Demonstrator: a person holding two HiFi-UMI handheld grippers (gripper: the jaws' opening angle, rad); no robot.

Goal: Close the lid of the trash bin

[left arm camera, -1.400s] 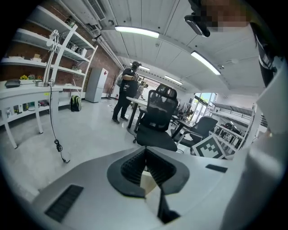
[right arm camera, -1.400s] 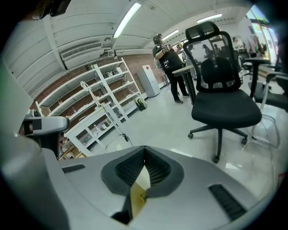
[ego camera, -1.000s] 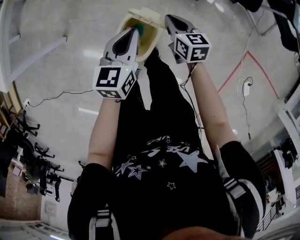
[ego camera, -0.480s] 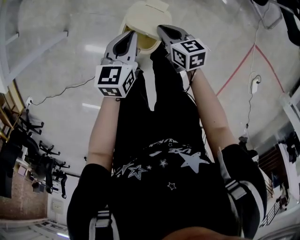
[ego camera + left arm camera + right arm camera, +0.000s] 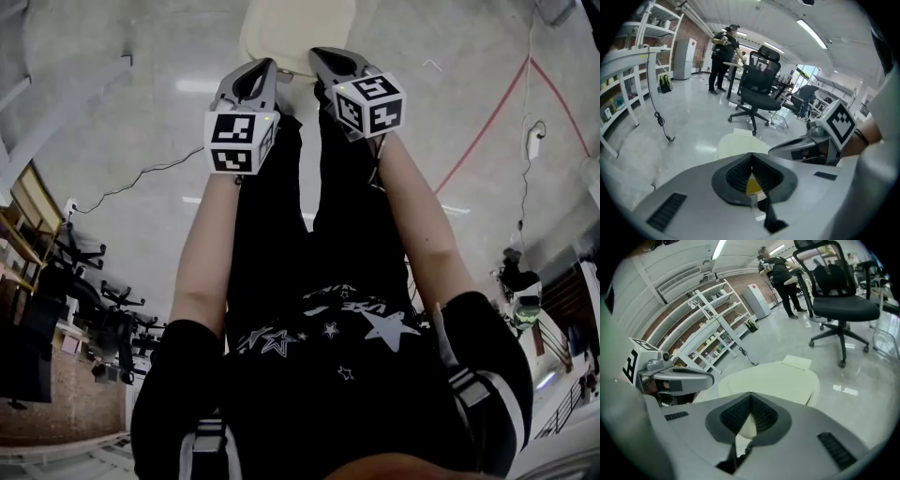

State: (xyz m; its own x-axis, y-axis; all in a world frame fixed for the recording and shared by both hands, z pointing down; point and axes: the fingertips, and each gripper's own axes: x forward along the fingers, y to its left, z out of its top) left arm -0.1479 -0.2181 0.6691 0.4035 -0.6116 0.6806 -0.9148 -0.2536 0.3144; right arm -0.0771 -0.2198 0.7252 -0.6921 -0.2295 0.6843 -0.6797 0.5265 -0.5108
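The cream trash bin lid (image 5: 295, 33) lies flat over the bin at the top of the head view, and the inside of the bin is hidden. My left gripper (image 5: 265, 67) and right gripper (image 5: 319, 56) hover side by side at the lid's near edge, both shut with nothing held. In the left gripper view the lid (image 5: 736, 143) sits just past the shut left gripper (image 5: 751, 154). In the right gripper view the lid (image 5: 778, 378) fills the floor beyond the shut right gripper (image 5: 751, 394). Whether either tip touches the lid cannot be told.
A black office chair (image 5: 757, 89) stands on the glossy floor behind the bin, with a person (image 5: 723, 51) at a desk farther back. White shelving (image 5: 712, 329) lines one side. A red floor line (image 5: 487, 122) and a cable (image 5: 131, 183) cross the floor.
The lid has swung down from open, with the yellow inside showing, to flat over the bin. Both grippers have moved forward with it.
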